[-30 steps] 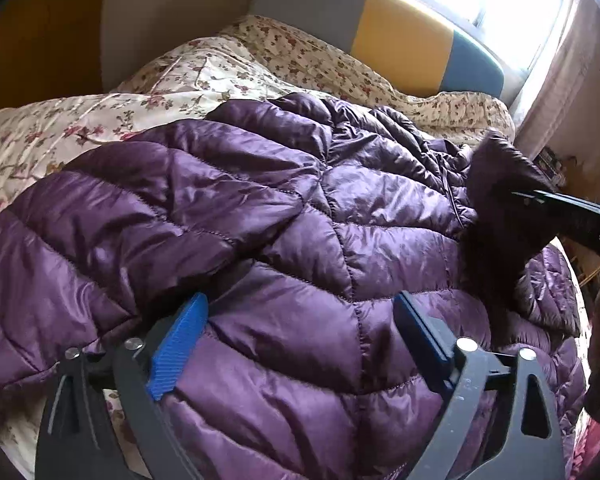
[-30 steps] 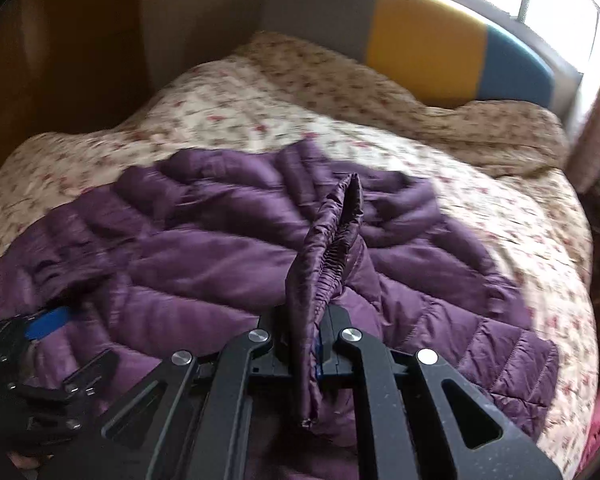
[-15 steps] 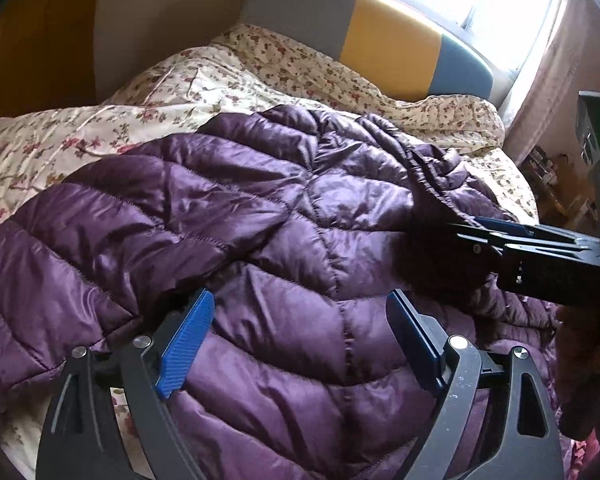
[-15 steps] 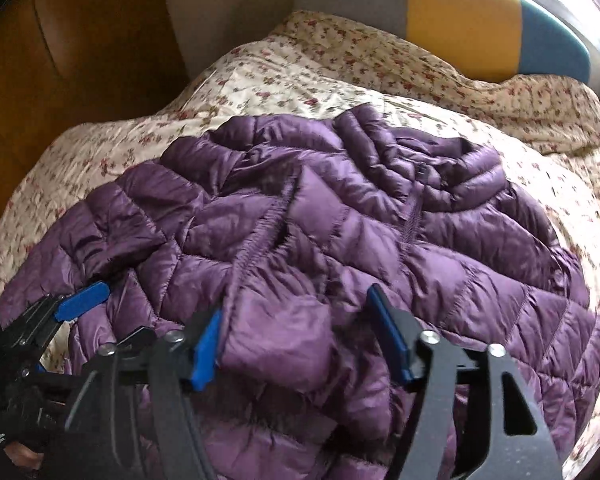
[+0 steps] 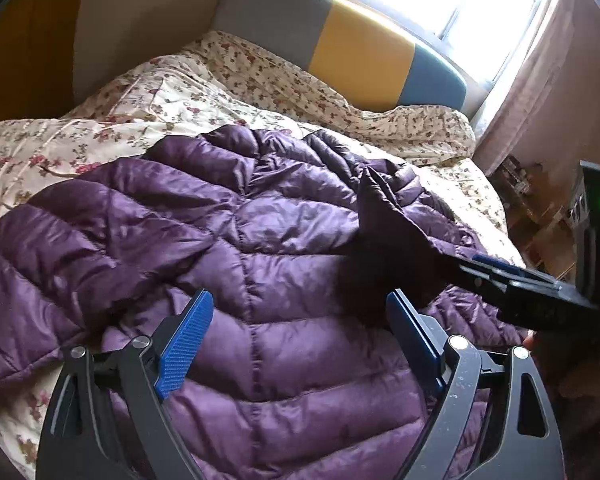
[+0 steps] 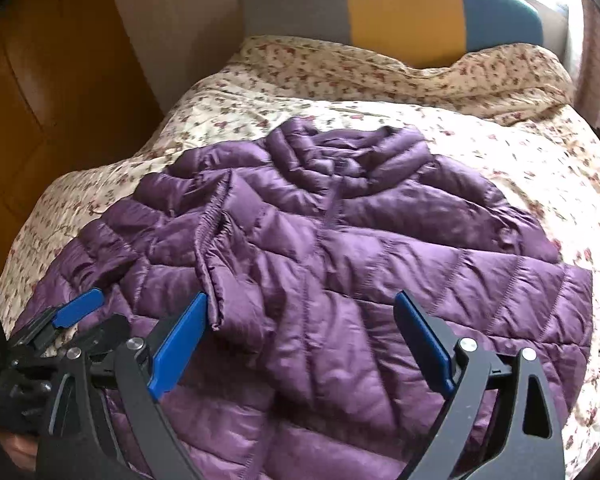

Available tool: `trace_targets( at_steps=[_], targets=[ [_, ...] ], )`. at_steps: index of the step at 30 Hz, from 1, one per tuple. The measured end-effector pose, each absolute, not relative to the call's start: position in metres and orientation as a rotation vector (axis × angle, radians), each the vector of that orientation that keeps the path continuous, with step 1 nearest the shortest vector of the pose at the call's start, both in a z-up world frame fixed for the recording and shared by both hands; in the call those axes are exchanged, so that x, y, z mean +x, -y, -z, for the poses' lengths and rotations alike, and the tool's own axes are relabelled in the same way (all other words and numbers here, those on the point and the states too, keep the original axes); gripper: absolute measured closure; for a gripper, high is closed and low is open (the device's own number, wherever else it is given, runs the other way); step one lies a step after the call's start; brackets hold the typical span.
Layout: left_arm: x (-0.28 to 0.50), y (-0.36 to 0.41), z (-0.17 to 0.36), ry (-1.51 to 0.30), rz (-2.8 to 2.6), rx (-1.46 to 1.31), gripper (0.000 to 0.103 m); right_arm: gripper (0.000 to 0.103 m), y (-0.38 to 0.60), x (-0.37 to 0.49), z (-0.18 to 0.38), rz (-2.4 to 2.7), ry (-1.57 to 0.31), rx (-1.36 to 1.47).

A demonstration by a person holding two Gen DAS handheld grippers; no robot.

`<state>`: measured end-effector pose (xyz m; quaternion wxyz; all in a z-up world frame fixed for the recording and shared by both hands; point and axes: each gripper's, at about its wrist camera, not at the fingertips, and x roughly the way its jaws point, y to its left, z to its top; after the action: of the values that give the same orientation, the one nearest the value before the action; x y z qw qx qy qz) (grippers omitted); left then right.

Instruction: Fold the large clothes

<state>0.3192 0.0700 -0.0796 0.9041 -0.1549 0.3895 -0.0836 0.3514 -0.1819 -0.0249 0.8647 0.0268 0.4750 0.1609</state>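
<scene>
Jacket puffy, light, slick; grab cuffs or hem.
Left gripper spread empty; right gripper opening, nothing pinched.

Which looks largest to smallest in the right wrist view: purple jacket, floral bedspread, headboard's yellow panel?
1. Purple jacket and floral bedspread: too close to rank, since the jacket hides much of the bedspread.
2. Yellow panel, clearly smallest, though farthest away.

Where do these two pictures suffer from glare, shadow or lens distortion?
Left wrist view: the bright window is blown out white, and the raised fold of the purple quilted puffer jacket is a dark, backlit shape. Right wrist view: light is even, but the fisheye bends the floral bedspread and darkens the corners.
</scene>
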Motion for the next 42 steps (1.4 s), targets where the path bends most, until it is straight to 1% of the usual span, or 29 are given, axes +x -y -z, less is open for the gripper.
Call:
trace_targets(
  at_steps=[2,6,15,17,21,26,32,33,34,35,36,37,38,39,40,42],
  targets=[
    [0.319,-0.066,0.078,-0.798,0.169,-0.308,0.015,0.004,0.186,0.35,0.024,-0.344,-0.994,0.06],
    [0.318,-0.064,0.08,-0.806,0.164,-0.301,0.015,0.004,0.183,0.347,0.023,-0.331,-0.98,0.02],
    [0.311,-0.086,0.08,-0.805,0.113,-0.358,0.015,0.002,0.155,0.334,0.016,-0.344,-0.938,-0.123],
    [0.31,-0.092,0.079,-0.804,0.103,-0.378,0.011,0.002,0.15,0.331,0.017,-0.353,-0.936,-0.155],
    [0.31,-0.099,0.077,-0.802,0.098,-0.419,0.011,0.002,0.141,0.322,0.02,-0.376,-0.951,-0.231],
    [0.312,-0.095,0.075,-0.813,0.127,-0.424,0.011,0.002,0.153,0.318,0.022,-0.329,-0.952,-0.222],
    [0.328,-0.075,0.086,-0.868,0.143,-0.381,0.011,0.002,0.202,0.331,0.032,-0.146,-0.962,-0.163],
    [0.33,-0.072,0.088,-0.875,0.148,-0.375,0.012,0.002,0.209,0.333,0.034,-0.123,-0.961,-0.157],
    [0.334,-0.068,0.091,-0.885,0.151,-0.363,0.017,0.002,0.219,0.335,0.036,-0.09,-0.962,-0.148],
    [0.338,-0.063,0.093,-0.895,0.159,-0.352,0.029,0.002,0.23,0.338,0.039,-0.05,-0.965,-0.13],
    [0.341,-0.06,0.096,-0.908,0.167,-0.341,0.037,0.002,0.238,0.34,0.041,-0.03,-0.97,-0.113],
    [0.344,-0.056,0.099,-0.92,0.171,-0.326,0.04,0.002,0.247,0.343,0.044,-0.002,-0.976,-0.101],
    [0.347,-0.053,0.101,-0.926,0.175,-0.315,0.051,0.002,0.254,0.345,0.048,0.024,-0.981,-0.099],
    [0.35,-0.05,0.103,-0.935,0.184,-0.308,0.063,0.002,0.258,0.346,0.05,0.033,-0.985,-0.099],
    [0.354,-0.048,0.107,-0.948,0.197,-0.306,0.068,0.003,0.261,0.347,0.054,0.044,-0.991,-0.106],
    [0.358,-0.045,0.109,-0.953,0.21,-0.3,0.083,0.004,0.265,0.349,0.061,0.059,-0.999,-0.132]
  ],
)
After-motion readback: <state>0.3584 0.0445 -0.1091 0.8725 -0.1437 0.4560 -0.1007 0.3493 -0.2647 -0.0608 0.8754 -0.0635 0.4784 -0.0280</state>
